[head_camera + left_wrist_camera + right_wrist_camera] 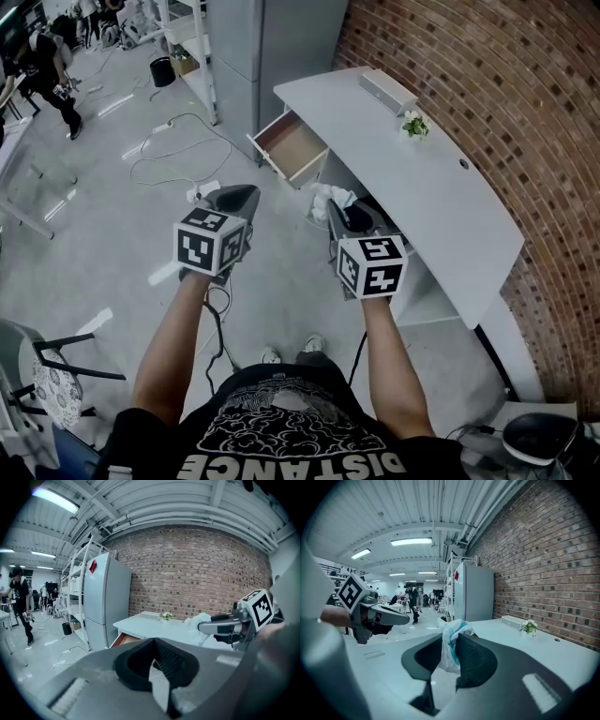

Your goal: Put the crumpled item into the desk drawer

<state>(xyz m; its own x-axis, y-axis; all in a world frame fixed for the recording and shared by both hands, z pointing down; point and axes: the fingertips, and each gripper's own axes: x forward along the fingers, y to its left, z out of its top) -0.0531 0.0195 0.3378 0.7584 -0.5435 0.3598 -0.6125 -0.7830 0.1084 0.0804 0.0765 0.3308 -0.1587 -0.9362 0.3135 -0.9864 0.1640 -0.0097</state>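
The crumpled item [330, 199] is a white wad with a blue-green patch, and my right gripper [336, 214] is shut on it in the air in front of the desk [441, 202]. In the right gripper view the crumpled item [450, 645] sticks up between the dark pads of that gripper [452, 637]. The desk drawer [291, 148] stands pulled open at the desk's far end, its wooden bottom bare. My left gripper [242, 195] hangs beside the right one with its jaws together and nothing in them. From the left gripper view I see the drawer [123, 640] beyond my left gripper [153, 640].
A tall grey cabinet [272, 47] stands just beyond the drawer. On the desk top sit a white box [387, 91] and a small plant [414, 125]. Cables [178, 155] trail over the floor at left. A person [52, 66] walks far off at the back left.
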